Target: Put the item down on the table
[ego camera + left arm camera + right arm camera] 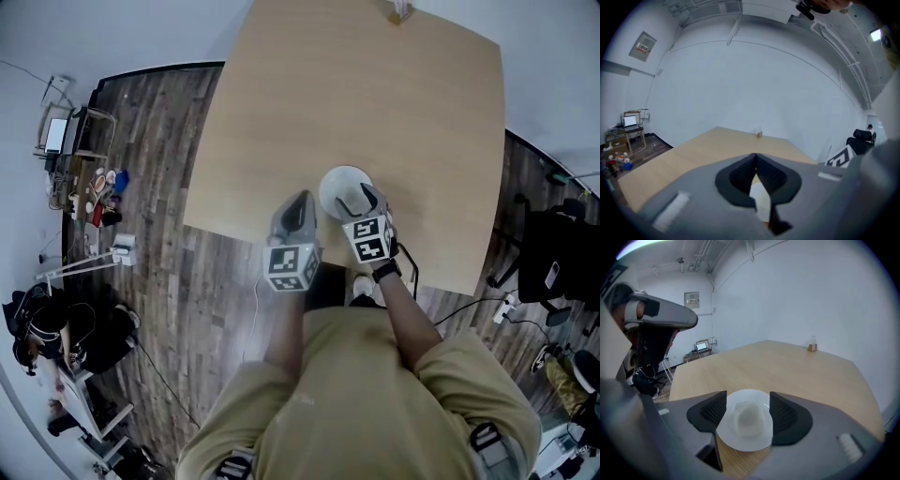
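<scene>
A round white bowl (339, 187) (747, 425) hangs low over the near part of the light wooden table (356, 94), and I cannot tell whether it touches the top. My right gripper (361, 200) (747, 399) is shut on the bowl, a black pad against each side of it. My left gripper (300, 202) (756, 157) hovers just left of it at the table's near edge. Its jaws are shut with nothing held, only a thin slit between them.
A small brown object (400, 9) (813, 347) (759, 134) stands at the table's far edge. A black office chair (553, 253) stands on the dark wood floor at right. At left are a cluttered desk (84, 178) and a seated person (37, 328).
</scene>
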### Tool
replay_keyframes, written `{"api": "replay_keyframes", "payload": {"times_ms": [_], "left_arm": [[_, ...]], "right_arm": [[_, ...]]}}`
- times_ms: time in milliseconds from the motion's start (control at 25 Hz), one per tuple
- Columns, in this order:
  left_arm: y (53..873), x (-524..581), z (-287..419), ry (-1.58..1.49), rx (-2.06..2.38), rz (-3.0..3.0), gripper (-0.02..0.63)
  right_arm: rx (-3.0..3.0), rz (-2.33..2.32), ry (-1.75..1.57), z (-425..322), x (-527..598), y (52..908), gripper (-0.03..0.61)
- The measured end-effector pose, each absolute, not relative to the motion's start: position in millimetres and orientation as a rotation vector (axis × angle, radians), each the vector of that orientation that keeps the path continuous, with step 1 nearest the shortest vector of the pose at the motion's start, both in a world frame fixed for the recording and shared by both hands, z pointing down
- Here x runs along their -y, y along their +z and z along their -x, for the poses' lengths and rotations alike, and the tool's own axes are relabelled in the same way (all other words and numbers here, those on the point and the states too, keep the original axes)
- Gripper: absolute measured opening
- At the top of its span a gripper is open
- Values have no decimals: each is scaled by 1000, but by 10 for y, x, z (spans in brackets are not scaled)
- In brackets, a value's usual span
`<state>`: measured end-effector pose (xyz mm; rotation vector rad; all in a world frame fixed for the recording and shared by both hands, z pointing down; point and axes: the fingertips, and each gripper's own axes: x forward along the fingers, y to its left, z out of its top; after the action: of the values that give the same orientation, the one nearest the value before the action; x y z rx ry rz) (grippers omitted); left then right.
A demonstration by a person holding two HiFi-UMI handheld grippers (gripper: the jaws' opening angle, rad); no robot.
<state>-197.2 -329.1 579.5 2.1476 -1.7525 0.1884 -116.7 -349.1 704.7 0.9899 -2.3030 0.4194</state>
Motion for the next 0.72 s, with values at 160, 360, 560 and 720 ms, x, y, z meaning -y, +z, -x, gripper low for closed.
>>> {"api": "replay_keyframes", "payload": {"times_ms": [160,360,560,720], "left_arm": [[5584,3171,1861,174,1767,-2186,2],[5357,3002,1672,159,1771,-2237,2],[5148,2866,1481,151,1787,-2290,2],[4960,2747,1388,138,1821,-2313,2]], "right_arm": [[2375,-1053,415,999,3457,6670,273],[2454,-1146,389,711,3421,6122,223],[2539,-1207,331,378,3367,5618,165],[2586,-1233,305,94,3293,5346,118]]}}
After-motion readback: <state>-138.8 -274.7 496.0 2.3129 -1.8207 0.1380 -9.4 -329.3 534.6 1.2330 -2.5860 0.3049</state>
